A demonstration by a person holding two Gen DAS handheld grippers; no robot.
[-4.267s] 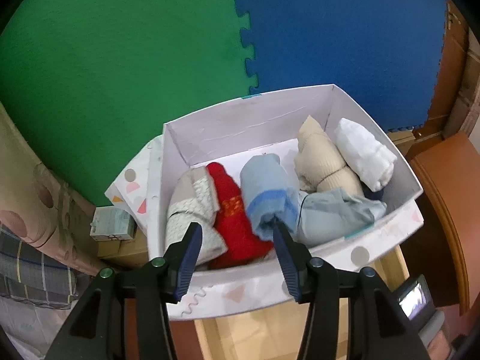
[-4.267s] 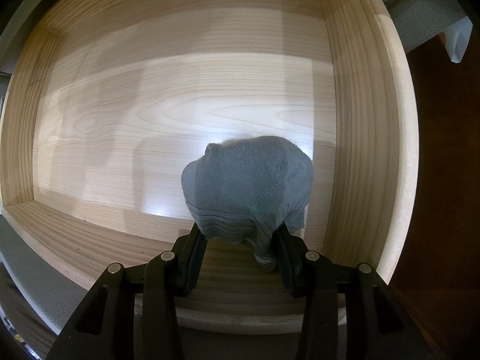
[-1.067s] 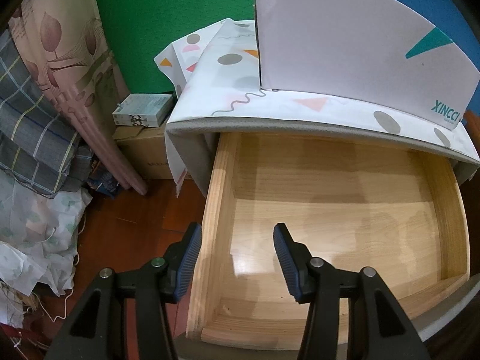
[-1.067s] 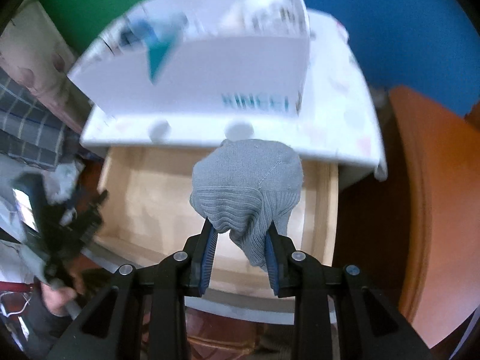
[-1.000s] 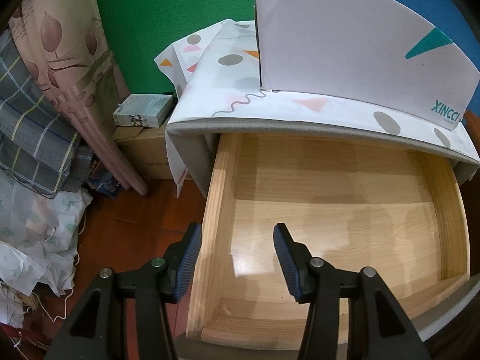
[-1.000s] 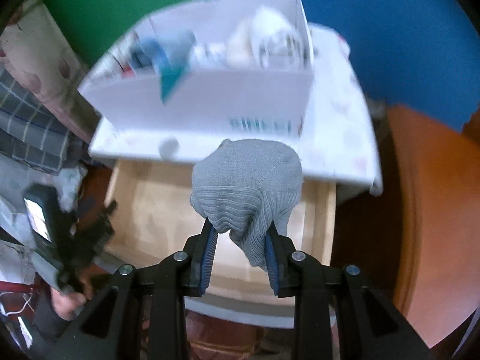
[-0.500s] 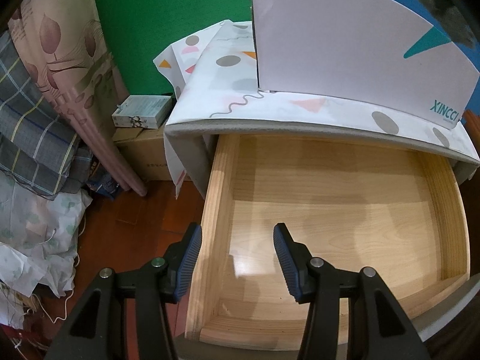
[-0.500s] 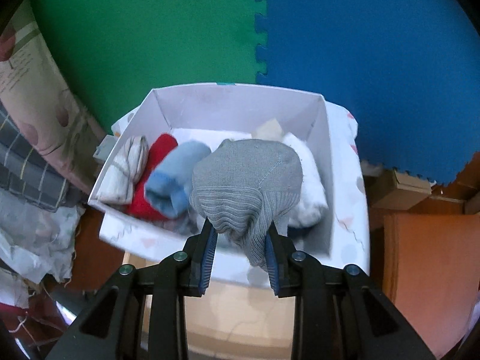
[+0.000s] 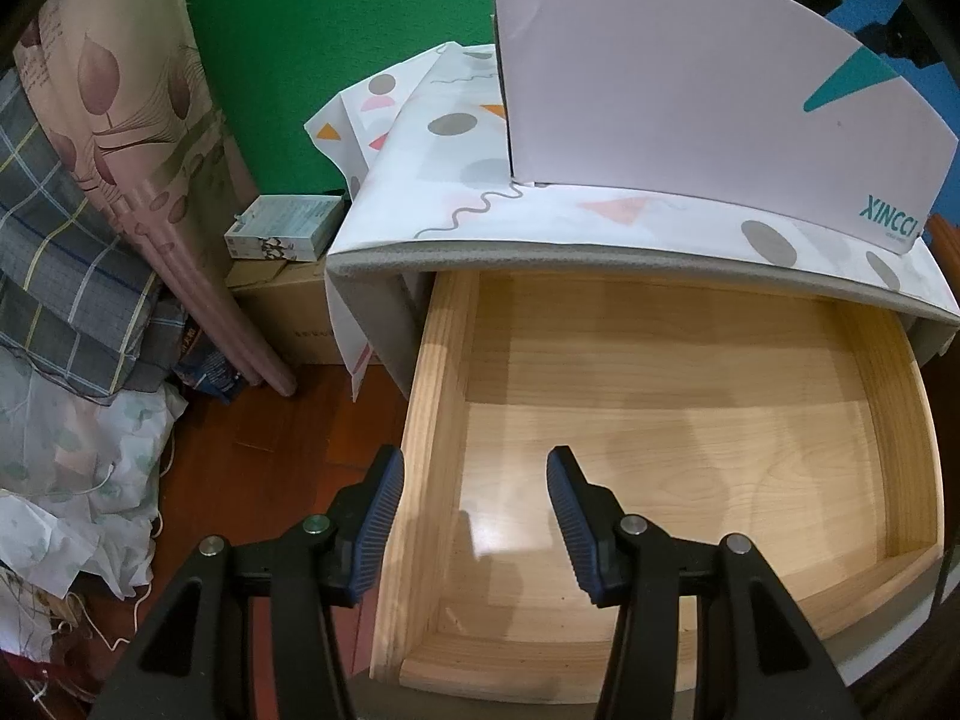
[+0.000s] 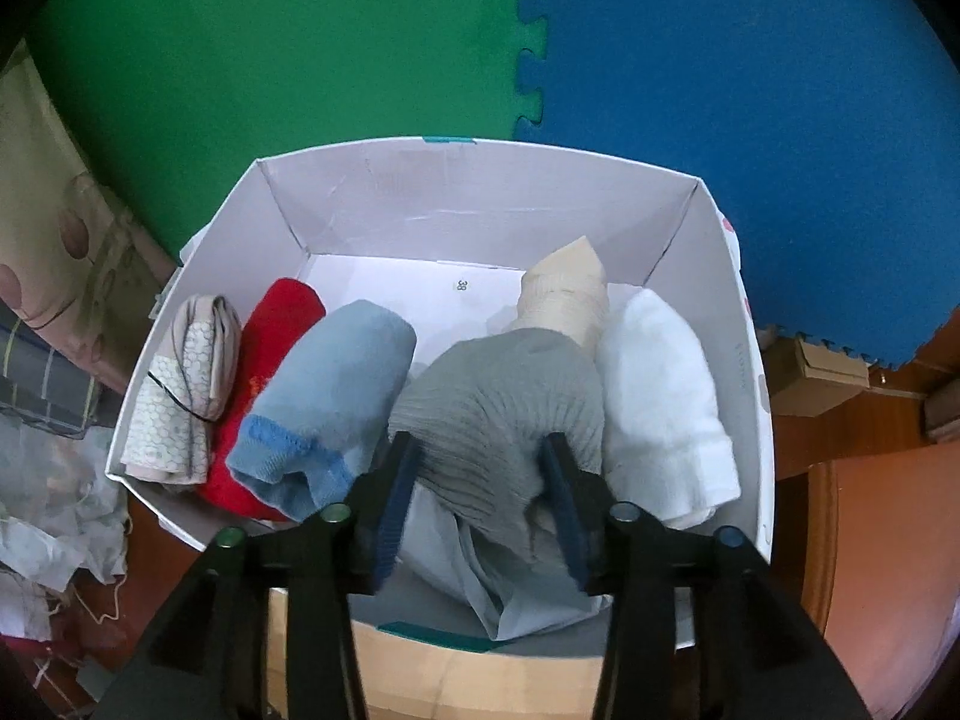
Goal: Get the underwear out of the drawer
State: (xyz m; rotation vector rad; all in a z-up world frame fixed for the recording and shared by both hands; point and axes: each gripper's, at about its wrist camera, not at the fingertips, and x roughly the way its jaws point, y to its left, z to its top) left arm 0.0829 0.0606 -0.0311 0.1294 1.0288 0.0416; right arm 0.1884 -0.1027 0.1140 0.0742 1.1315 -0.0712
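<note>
Left wrist view: the left tool (image 9: 474, 516) is hanging with jaws apart over the bare wooden drawer (image 9: 672, 420).

Right wrist view: the right tool (image 10: 477, 480), jaws just opening, is straddling the grey underwear (image 10: 504, 402) in the white box (image 10: 480, 192).

Right gripper (image 10: 477, 480) sits over the white box (image 10: 480, 192), jaws just opened, the grey underwear (image 10: 504, 408) between them among rolled items: light blue (image 10: 324, 402), red (image 10: 276, 330), white (image 10: 660, 396), beige (image 10: 564, 294).
</note>
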